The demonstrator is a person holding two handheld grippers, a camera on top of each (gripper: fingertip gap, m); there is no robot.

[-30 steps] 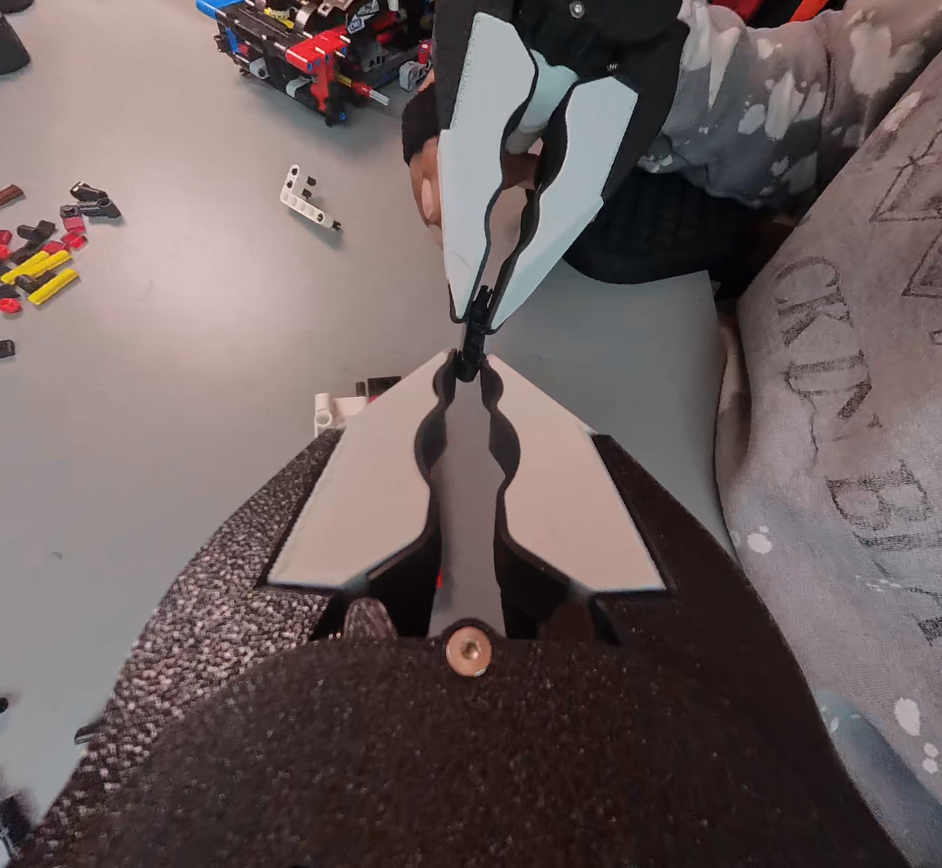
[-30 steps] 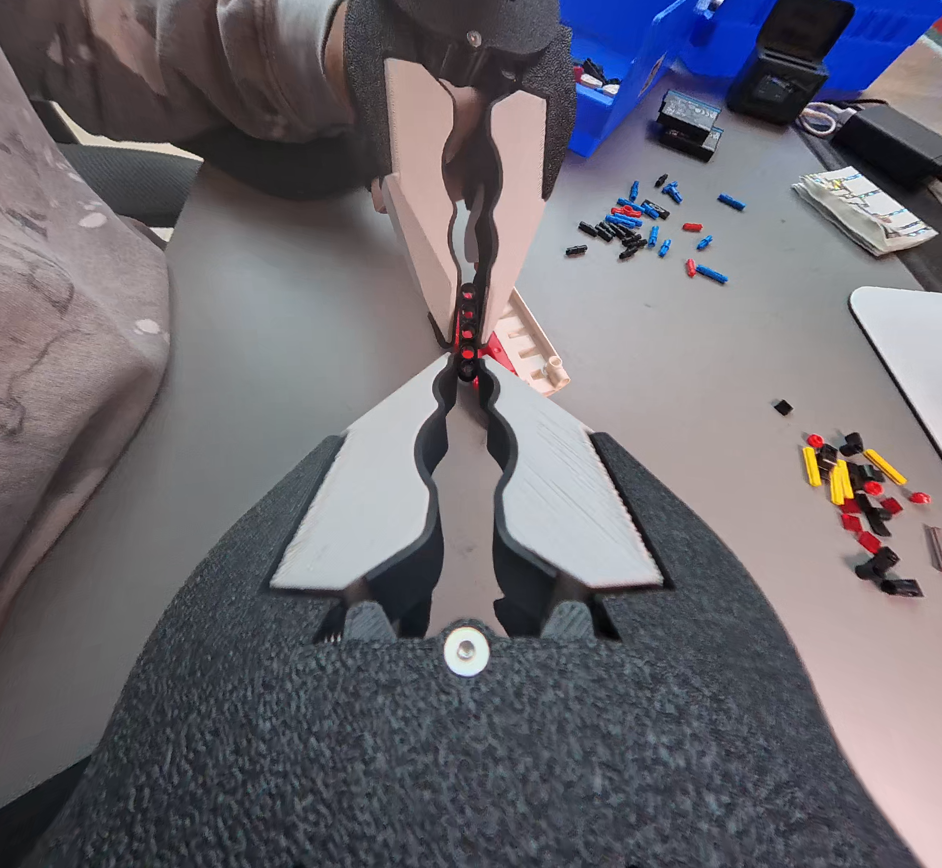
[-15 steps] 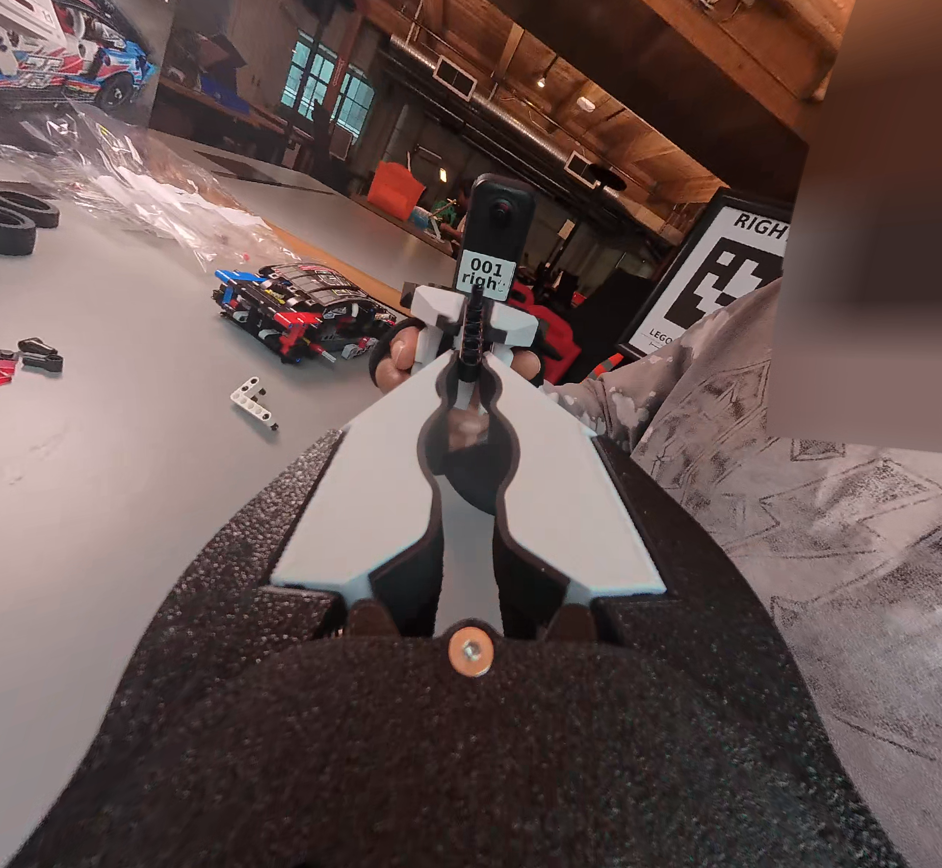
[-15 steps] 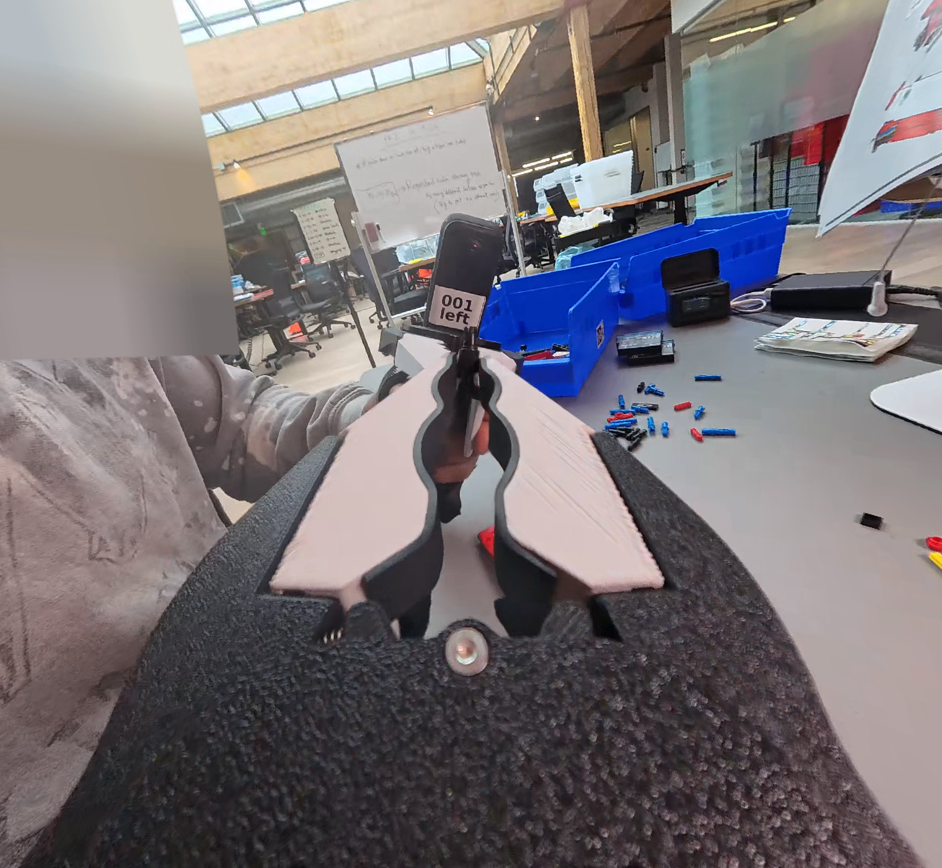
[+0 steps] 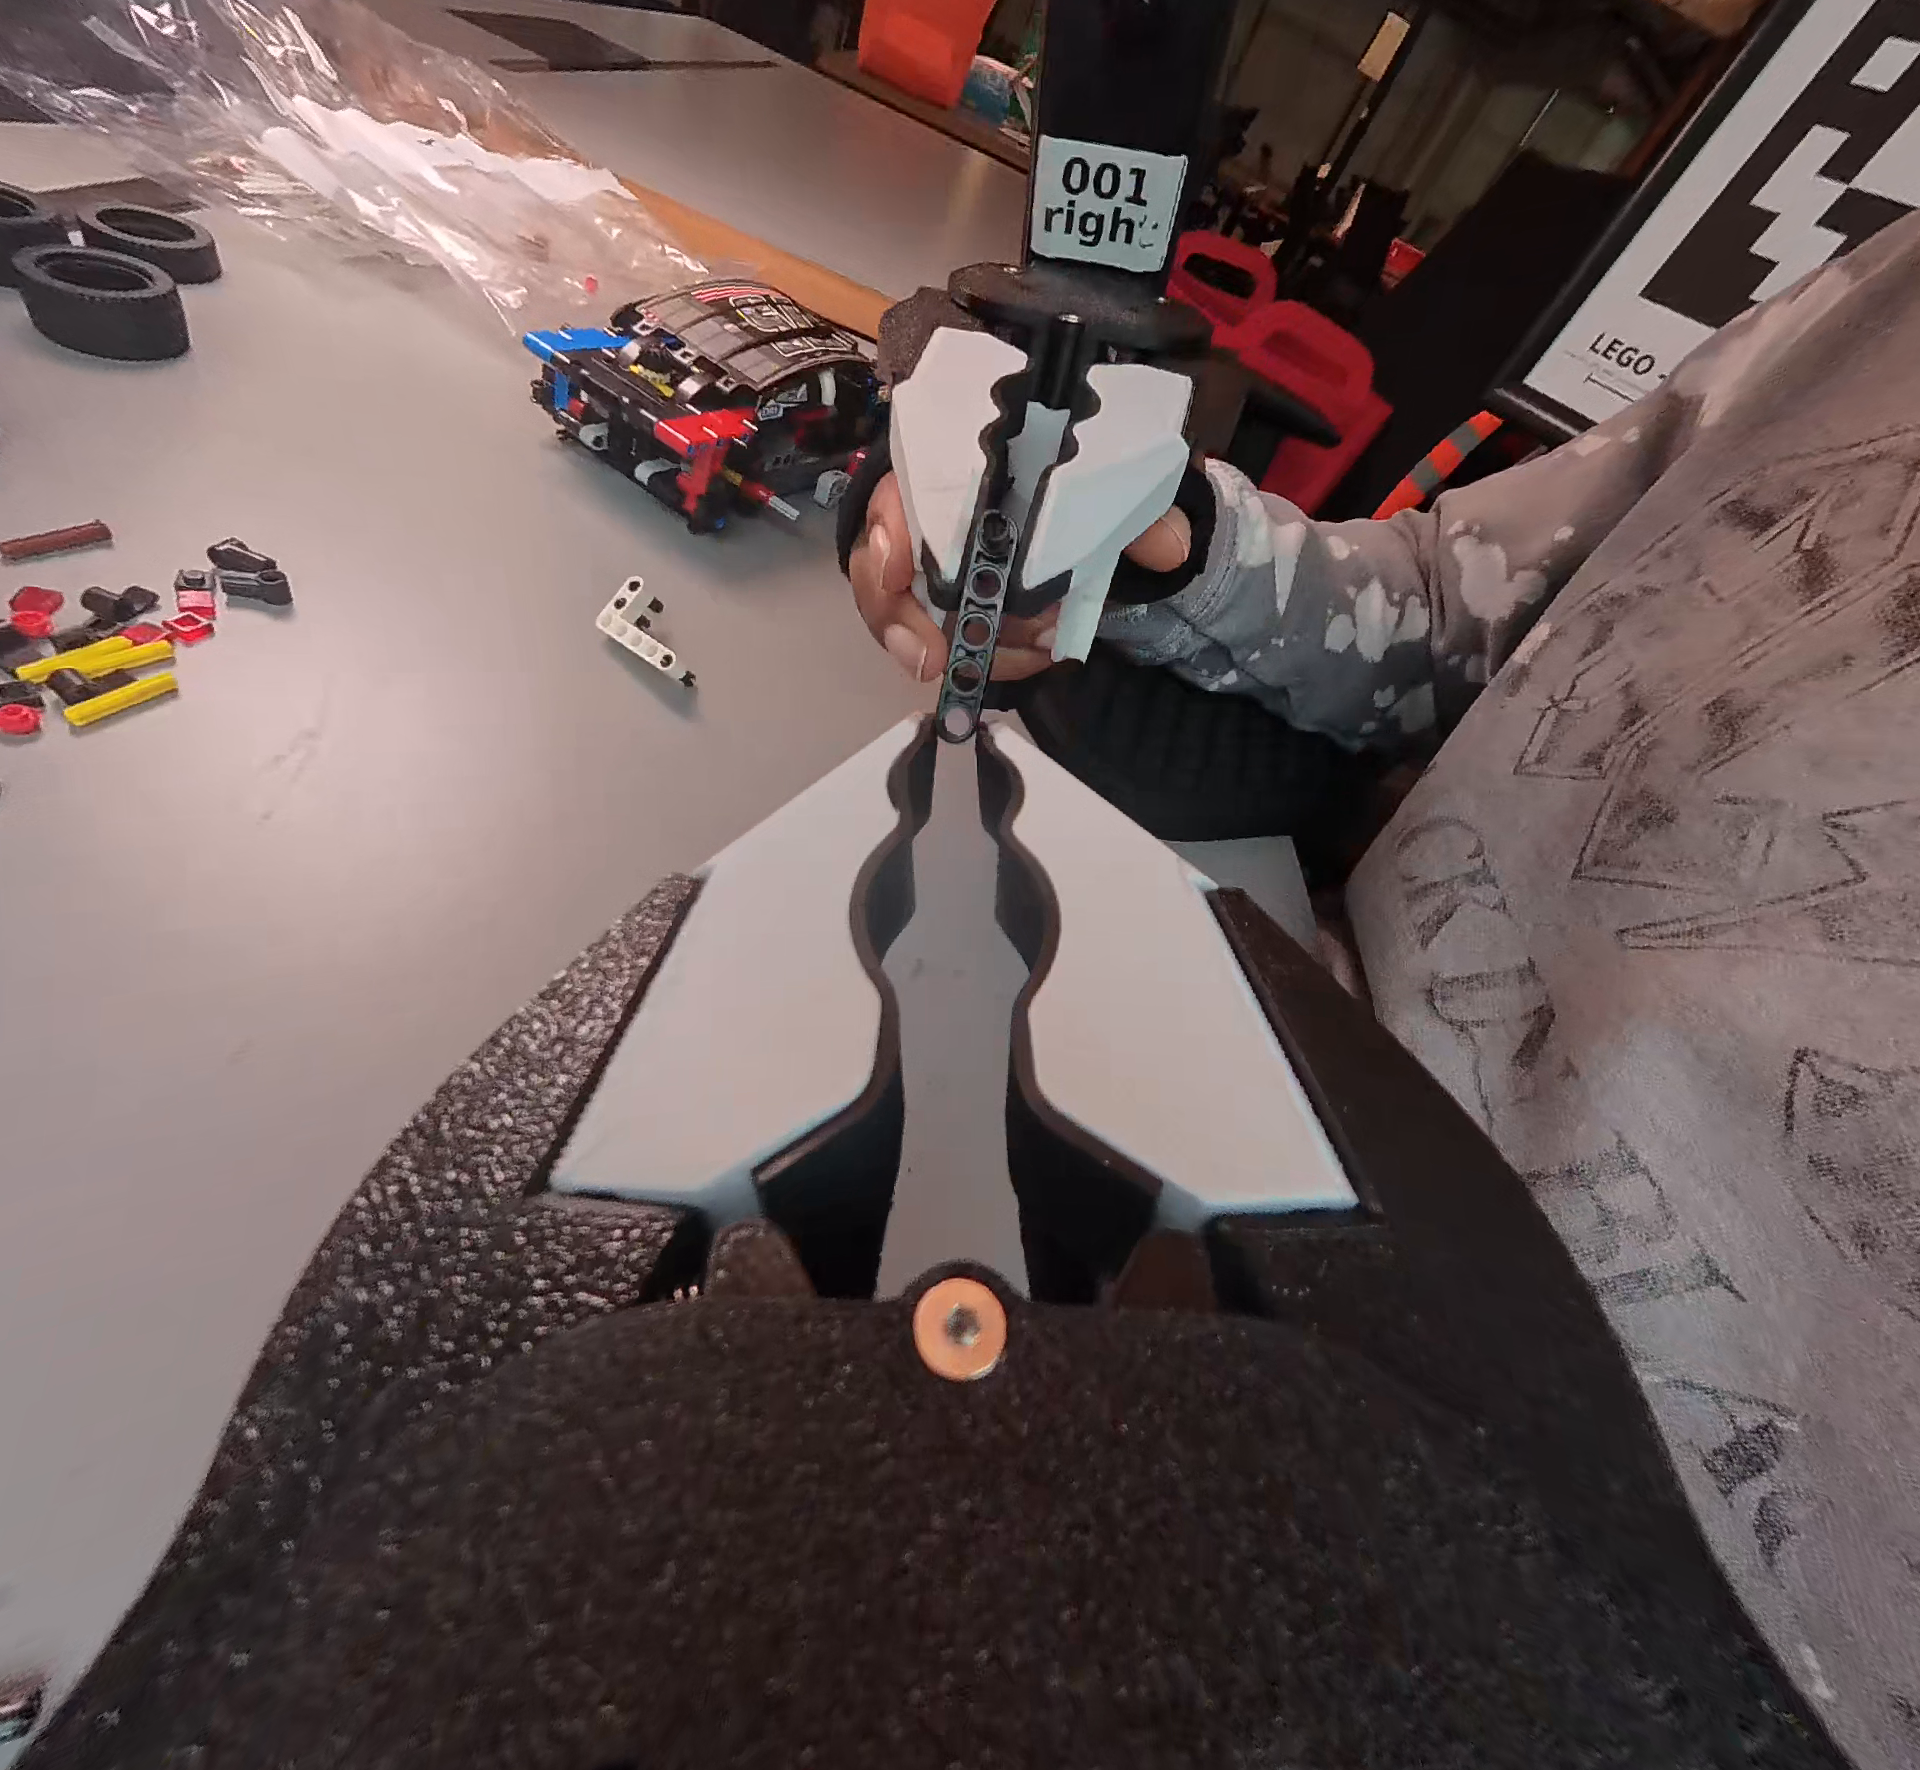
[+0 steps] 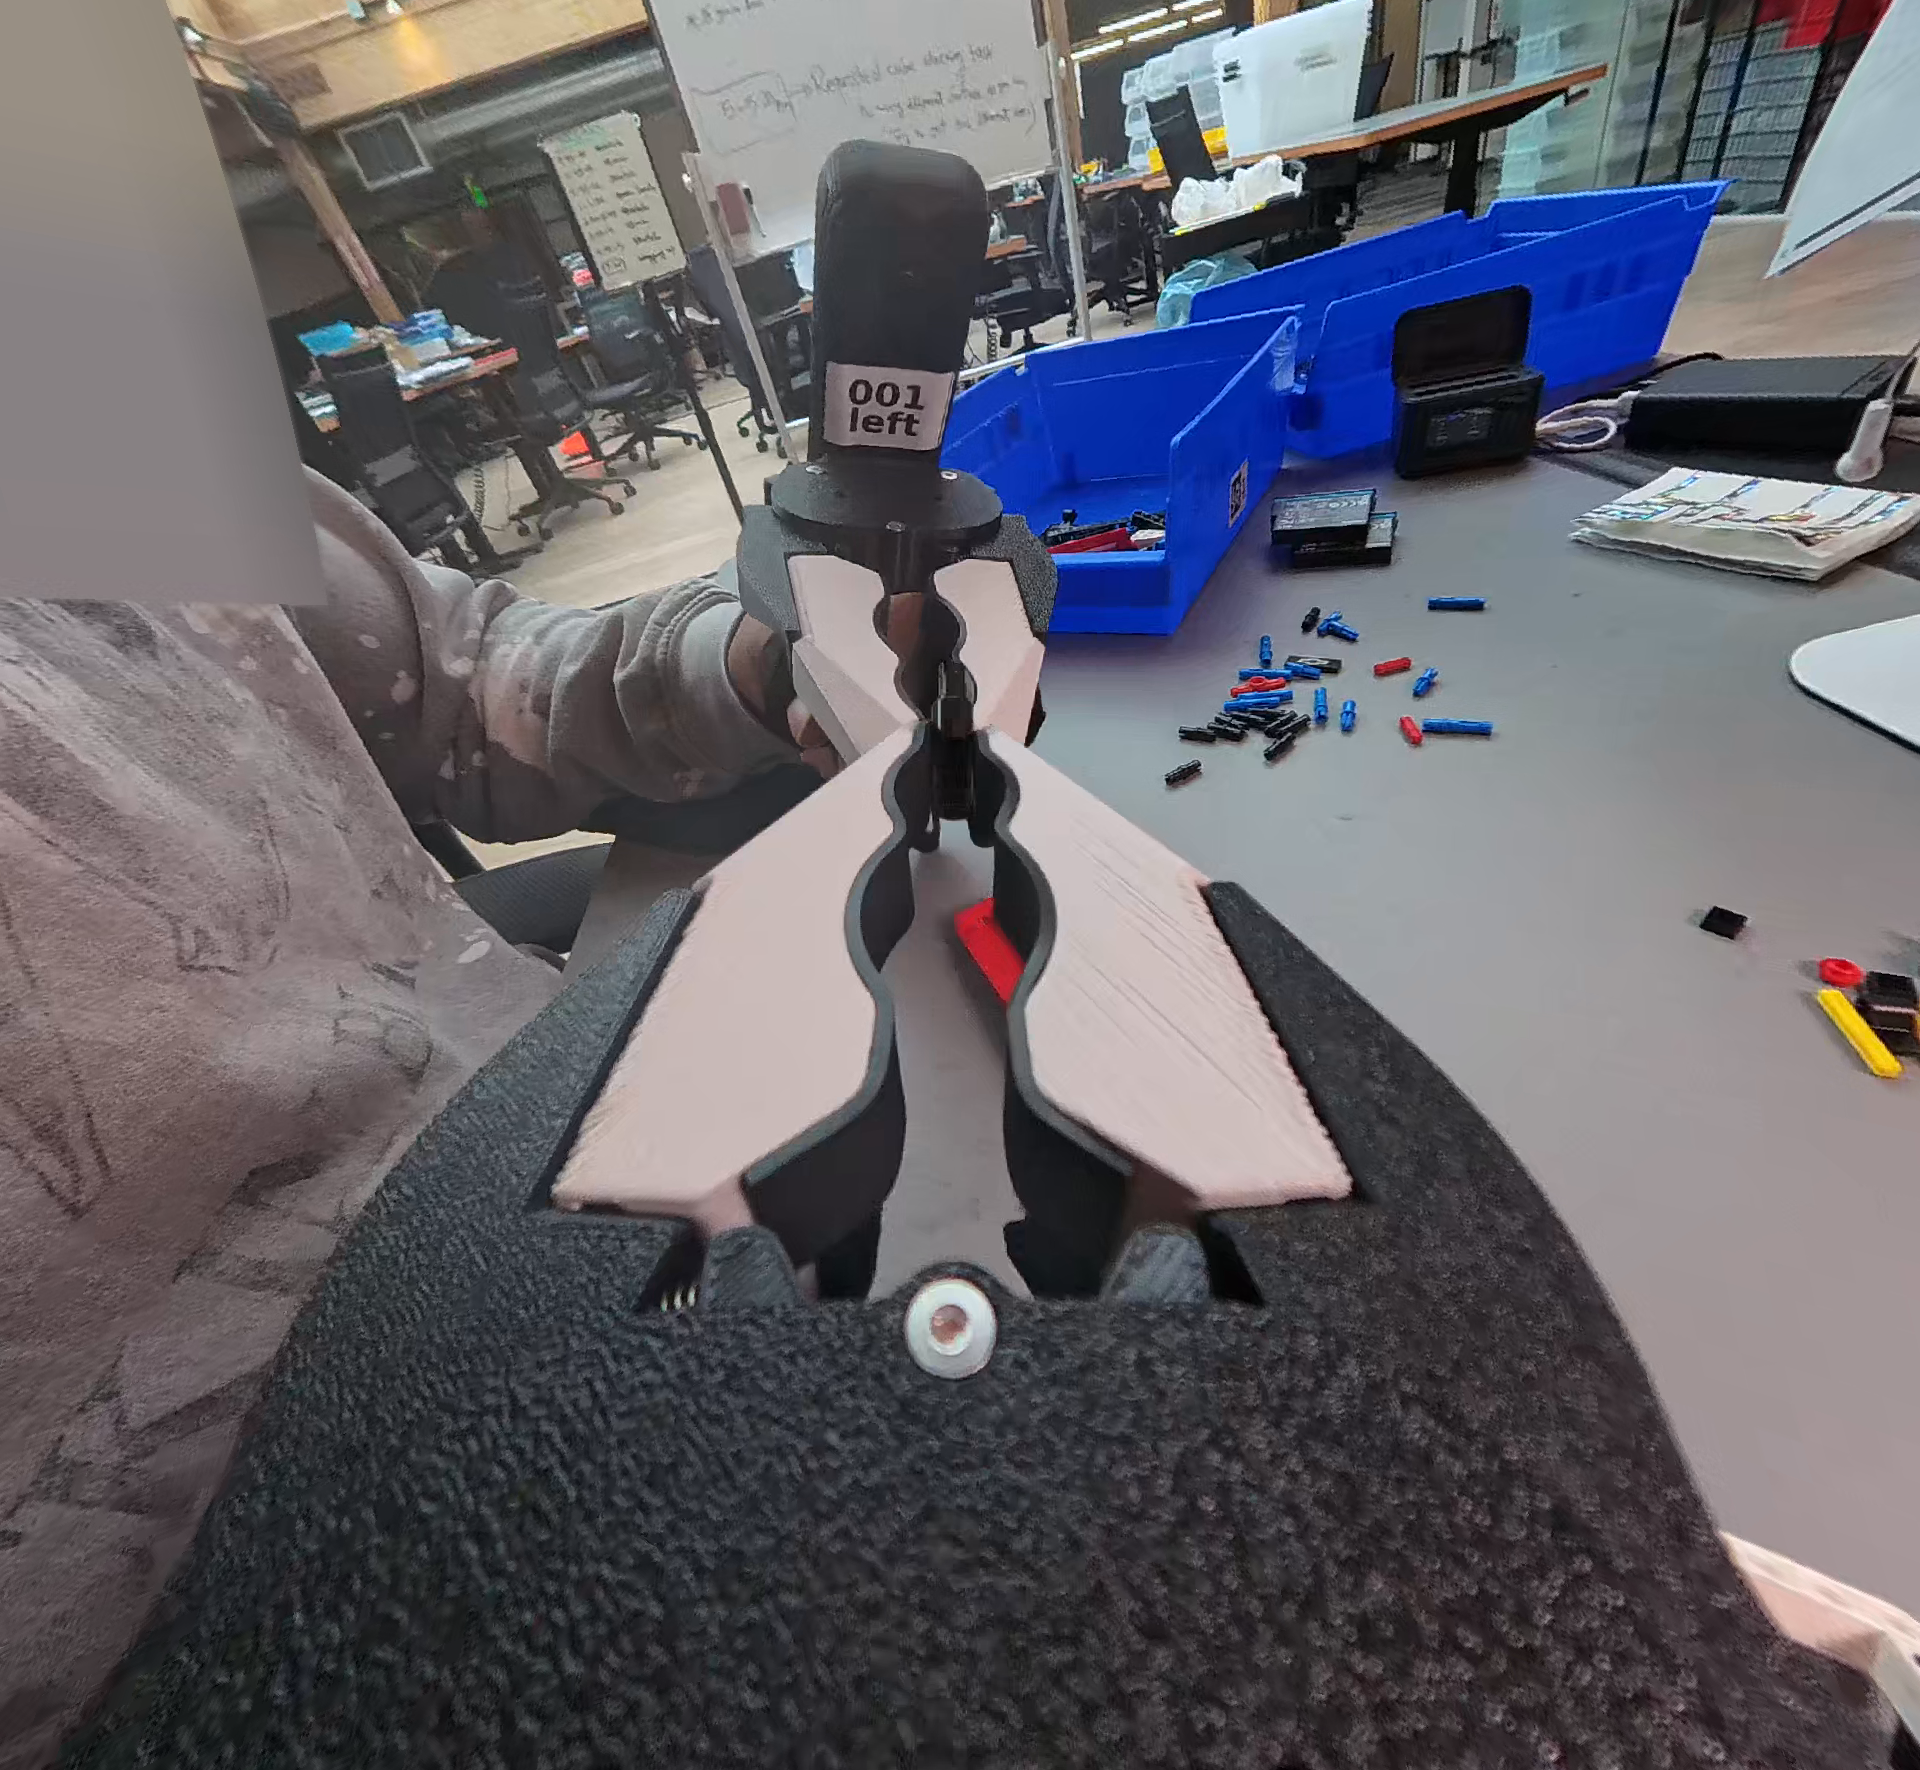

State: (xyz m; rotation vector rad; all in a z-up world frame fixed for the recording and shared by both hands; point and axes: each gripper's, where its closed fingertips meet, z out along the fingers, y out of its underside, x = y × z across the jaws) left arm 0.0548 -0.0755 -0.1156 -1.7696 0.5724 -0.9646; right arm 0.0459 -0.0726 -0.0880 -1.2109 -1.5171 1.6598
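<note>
A thin black toy-brick beam [image 5: 970,631] with a row of round holes along its length was held in the air above a grey table [image 5: 312,837], spanning the two grippers. The left gripper [image 5: 953,735] pinched its near end between closed fingertips, and the right gripper [image 5: 997,567], facing it from beyond, clamped the far end. In the left wrist view the beam ran nearly straight away from the camera, tilted slightly to the right. In the right wrist view it showed edge-on as a narrow dark strip [image 6: 951,733] between both grippers' meeting tips.
</note>
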